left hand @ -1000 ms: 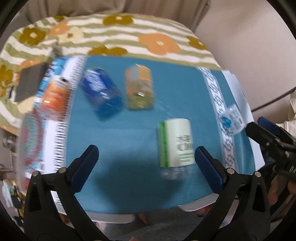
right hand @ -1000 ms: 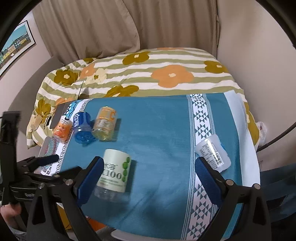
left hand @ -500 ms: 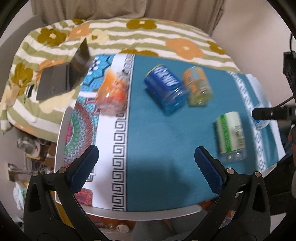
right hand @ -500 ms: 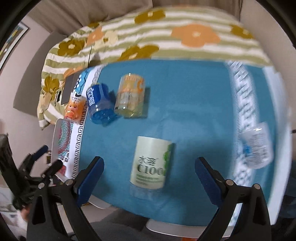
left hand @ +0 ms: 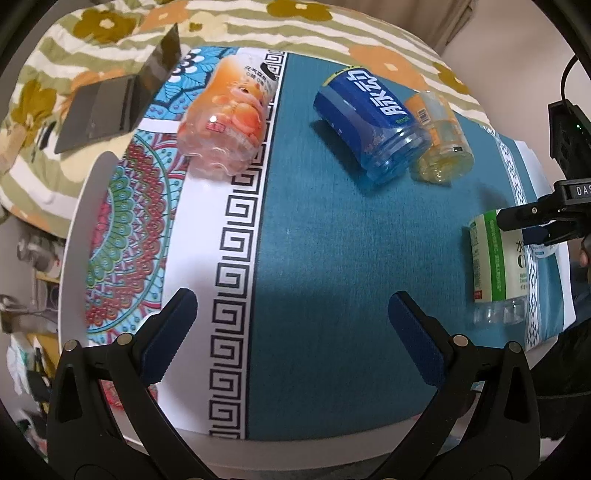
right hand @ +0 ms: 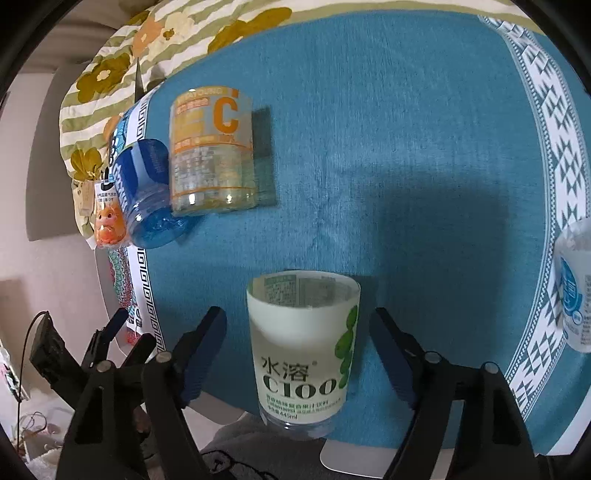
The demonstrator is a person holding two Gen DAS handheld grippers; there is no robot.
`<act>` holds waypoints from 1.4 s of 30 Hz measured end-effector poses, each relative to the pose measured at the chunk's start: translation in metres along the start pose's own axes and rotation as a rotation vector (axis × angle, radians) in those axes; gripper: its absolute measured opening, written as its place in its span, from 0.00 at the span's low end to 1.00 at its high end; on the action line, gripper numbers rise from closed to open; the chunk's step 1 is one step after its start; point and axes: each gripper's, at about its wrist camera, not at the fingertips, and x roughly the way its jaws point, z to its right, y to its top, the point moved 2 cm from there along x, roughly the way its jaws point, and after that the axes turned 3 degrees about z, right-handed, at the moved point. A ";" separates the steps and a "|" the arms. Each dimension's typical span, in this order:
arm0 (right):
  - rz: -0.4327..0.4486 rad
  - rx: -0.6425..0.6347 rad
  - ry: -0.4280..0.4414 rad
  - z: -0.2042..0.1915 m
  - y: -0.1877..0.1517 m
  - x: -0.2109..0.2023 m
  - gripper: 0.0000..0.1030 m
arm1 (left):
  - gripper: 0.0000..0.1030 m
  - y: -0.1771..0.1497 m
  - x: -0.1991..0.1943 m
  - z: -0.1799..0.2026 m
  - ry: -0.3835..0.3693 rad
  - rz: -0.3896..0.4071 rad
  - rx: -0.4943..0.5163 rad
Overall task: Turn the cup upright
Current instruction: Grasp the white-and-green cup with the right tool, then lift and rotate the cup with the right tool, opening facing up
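Several cut-bottle cups lie on their sides on a blue cloth. The white and green C100 cup [right hand: 303,350] lies between the open fingers of my right gripper [right hand: 299,343], near the table's front edge; the fingers are apart from it. It also shows at the right of the left wrist view [left hand: 496,266]. The orange-label cup [right hand: 212,151], the blue cup [right hand: 144,192] and the peach cup [right hand: 108,221] lie further left. My left gripper [left hand: 291,332] is open and empty above the cloth's patterned border, with the peach cup [left hand: 229,114] and blue cup [left hand: 369,118] ahead.
A clear cup with a blue label [right hand: 574,288] lies at the right edge of the cloth. A dark laptop [left hand: 114,99] sits on the flowered bedspread [left hand: 332,26] behind the table. The table's white front edge [left hand: 295,454] is close below the left gripper.
My right gripper has dropped down and closed in on the C100 cup, which now sits between its fingers. My left gripper has moved closer to the table; the cups look larger.
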 end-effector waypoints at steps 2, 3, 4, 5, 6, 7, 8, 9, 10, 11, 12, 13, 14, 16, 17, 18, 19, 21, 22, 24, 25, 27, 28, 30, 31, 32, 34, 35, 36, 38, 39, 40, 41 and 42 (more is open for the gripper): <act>-0.009 0.006 0.004 0.002 0.002 0.002 0.70 | 1.00 0.002 0.003 0.002 -0.002 -0.005 -0.002; -0.014 0.007 0.007 0.003 0.002 0.003 0.68 | 1.00 0.002 0.004 0.003 -0.002 -0.007 -0.002; -0.021 0.009 0.013 0.004 0.003 0.004 0.66 | 1.00 0.003 0.005 0.004 -0.002 -0.009 -0.001; -0.031 0.012 0.021 0.004 0.003 0.006 0.63 | 1.00 0.004 0.006 0.004 -0.001 -0.010 0.000; -0.035 0.014 0.025 0.005 0.003 0.008 0.59 | 1.00 0.005 0.006 0.004 0.000 -0.011 0.000; -0.041 0.015 0.028 0.006 0.004 0.009 0.57 | 1.00 0.005 0.007 0.004 0.001 -0.013 0.000; -0.043 0.015 0.033 0.006 0.004 0.010 0.57 | 1.00 0.006 0.008 0.005 0.002 -0.017 0.000; -0.041 0.016 0.035 0.007 0.004 0.010 0.57 | 1.00 0.006 0.008 0.004 0.002 -0.018 -0.001; -0.038 0.017 0.041 0.008 0.004 0.009 0.56 | 1.00 0.006 0.009 0.004 0.002 -0.019 -0.002; -0.037 0.016 0.046 0.008 0.005 0.008 0.56 | 1.00 0.006 0.008 0.004 0.002 -0.018 -0.004; -0.035 0.015 0.048 0.009 0.004 0.008 0.55 | 1.00 0.006 0.008 0.004 0.002 -0.017 -0.004; -0.033 0.014 0.050 0.010 0.002 0.007 0.55 | 1.00 0.006 0.007 0.005 0.002 -0.017 -0.005; -0.028 0.011 0.051 0.010 0.001 0.005 0.54 | 1.00 0.006 0.006 0.006 0.002 -0.016 -0.004; -0.011 0.003 0.053 0.009 -0.001 0.002 0.54 | 1.00 0.007 0.002 0.007 0.004 -0.012 0.000; 0.004 0.000 0.059 0.009 -0.002 -0.002 0.53 | 1.00 0.008 0.000 0.008 0.005 -0.009 0.002; 0.024 -0.002 0.067 0.007 -0.004 -0.008 0.53 | 1.00 0.008 -0.004 0.009 0.005 -0.003 0.005; 0.049 -0.004 0.073 0.006 -0.006 -0.015 0.53 | 1.00 0.009 -0.007 0.010 0.005 0.003 0.007; 0.119 -0.015 0.078 0.003 -0.012 -0.034 0.53 | 1.00 0.010 -0.014 0.011 0.004 0.015 0.012; 0.169 -0.021 0.076 0.001 -0.015 -0.044 0.53 | 1.00 0.011 -0.019 0.012 0.003 0.024 0.015; 0.289 -0.032 0.081 -0.004 -0.025 -0.064 0.53 | 1.00 0.011 -0.025 0.015 0.004 0.037 0.018; 0.361 -0.038 0.090 -0.006 -0.031 -0.073 0.53 | 1.00 0.011 -0.028 0.016 0.005 0.045 0.019; 0.500 -0.057 0.093 -0.008 -0.042 -0.083 0.53 | 1.00 0.011 -0.031 0.018 0.006 0.057 0.021; 0.610 -0.079 0.062 -0.010 -0.051 -0.088 0.53 | 1.00 0.011 -0.032 0.018 0.009 0.063 0.022; 0.734 -0.102 0.014 -0.010 -0.063 -0.090 0.53 | 1.00 0.010 -0.031 0.020 0.013 0.065 0.025; 0.803 -0.111 -0.021 -0.011 -0.069 -0.086 0.53 | 1.00 0.011 -0.031 0.021 0.015 0.064 0.027; 0.842 -0.120 -0.044 -0.012 -0.073 -0.082 0.53 | 1.00 0.010 -0.030 0.021 0.018 0.068 0.033; 0.890 -0.149 -0.064 -0.016 -0.078 -0.071 0.53 | 1.00 0.010 -0.027 0.021 0.024 0.073 0.047; 0.914 -0.174 -0.080 -0.019 -0.079 -0.066 0.53 | 1.00 0.010 -0.026 0.022 0.031 0.074 0.057; 0.928 -0.193 -0.095 -0.022 -0.079 -0.062 0.53 | 1.00 0.010 -0.024 0.023 0.035 0.074 0.063; 0.955 -0.232 -0.125 -0.022 -0.079 -0.058 0.53 | 1.00 0.012 -0.022 0.025 0.043 0.079 0.079; 0.967 -0.244 -0.141 -0.023 -0.080 -0.055 0.53 | 1.00 0.012 -0.021 0.026 0.043 0.081 0.082; 0.972 -0.254 -0.153 -0.022 -0.082 -0.052 0.53 | 1.00 0.013 -0.021 0.029 0.045 0.085 0.091; 0.977 -0.263 -0.155 -0.020 -0.084 -0.051 0.53 | 1.00 0.014 -0.020 0.030 0.048 0.089 0.097; 0.985 -0.270 -0.156 -0.020 -0.086 -0.051 0.53 | 1.00 0.014 -0.020 0.032 0.049 0.091 0.101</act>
